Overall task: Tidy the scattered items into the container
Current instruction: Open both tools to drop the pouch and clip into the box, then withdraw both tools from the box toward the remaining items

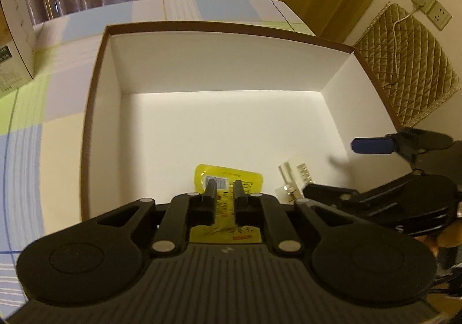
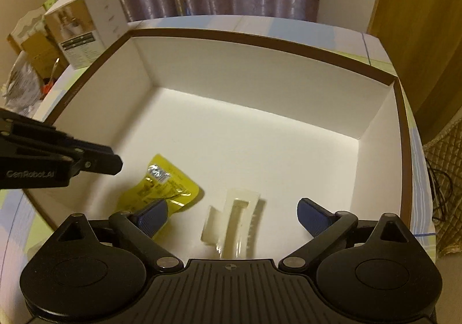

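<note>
Left wrist view shows a big box [image 1: 225, 64] with smooth white walls inside and a thin brown rim. Its floor is flat and bright white. Inside the box, near its front wall, lies a yellow packet [image 1: 228, 179]. It is shiny, soft and crinkly, with rounded corners, small print and a silvery patch. Just right of the packet, also in the box, lies a clear plastic pack [image 1: 294, 176] with something long and pale in it; it looks blurry.

The left gripper [image 1: 225, 191] hangs over the packet. Its two black fingers are close, with a narrow gap, and nothing is between them. From the right wrist view it sits above the packet, not touching.

The right gripper [image 2: 232, 215] is spread wide over the pack, its blue ribbed pads [image 2: 313, 220] far apart and holding nothing.

The box sits on a cloth [image 1: 57, 93] with pale blue, green and cream squares. Left of the box stands a white carton [image 2: 86, 32].
</note>
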Tool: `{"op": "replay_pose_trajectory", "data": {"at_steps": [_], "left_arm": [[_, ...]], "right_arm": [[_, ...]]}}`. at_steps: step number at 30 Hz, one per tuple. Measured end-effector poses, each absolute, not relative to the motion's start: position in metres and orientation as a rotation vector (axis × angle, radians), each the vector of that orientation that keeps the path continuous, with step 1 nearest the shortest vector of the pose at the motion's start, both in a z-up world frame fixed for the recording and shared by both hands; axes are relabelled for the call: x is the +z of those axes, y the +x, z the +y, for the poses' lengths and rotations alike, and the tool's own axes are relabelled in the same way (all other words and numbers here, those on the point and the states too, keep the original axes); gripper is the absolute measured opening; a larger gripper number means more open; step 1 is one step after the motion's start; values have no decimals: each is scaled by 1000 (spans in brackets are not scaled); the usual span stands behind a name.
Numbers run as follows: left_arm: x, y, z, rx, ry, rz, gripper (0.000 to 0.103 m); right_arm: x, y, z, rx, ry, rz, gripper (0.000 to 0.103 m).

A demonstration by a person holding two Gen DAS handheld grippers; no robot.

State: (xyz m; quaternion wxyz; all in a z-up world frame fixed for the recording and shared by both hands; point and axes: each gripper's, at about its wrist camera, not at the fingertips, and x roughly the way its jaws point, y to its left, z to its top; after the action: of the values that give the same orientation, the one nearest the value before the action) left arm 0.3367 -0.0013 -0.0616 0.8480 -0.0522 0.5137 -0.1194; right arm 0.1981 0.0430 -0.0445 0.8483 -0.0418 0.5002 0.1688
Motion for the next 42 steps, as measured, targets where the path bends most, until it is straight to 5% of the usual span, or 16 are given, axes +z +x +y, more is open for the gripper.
{"op": "replay_pose_trajectory", "data": {"at_steps": [7, 9, 15, 29, 42], "left_arm": [[-64, 333, -7, -223, -55, 1106, 35], [-65, 332, -8, -212, -32, 1123, 58], [-65, 330, -21, -183, 41, 1128, 75], [-39, 314, -28, -165, 83, 1078, 91], [-11, 287, -27, -146, 82, 1019, 93]], "right_arm": [[-47, 191, 44, 354, -95, 1150, 101], [-47, 189, 45, 345, -104, 1163, 101], [-39, 184, 43, 321, -105, 1166, 101], [-18, 168, 37, 267, -101, 1119, 101], [8, 140, 28, 222, -102, 1031, 101]]}}
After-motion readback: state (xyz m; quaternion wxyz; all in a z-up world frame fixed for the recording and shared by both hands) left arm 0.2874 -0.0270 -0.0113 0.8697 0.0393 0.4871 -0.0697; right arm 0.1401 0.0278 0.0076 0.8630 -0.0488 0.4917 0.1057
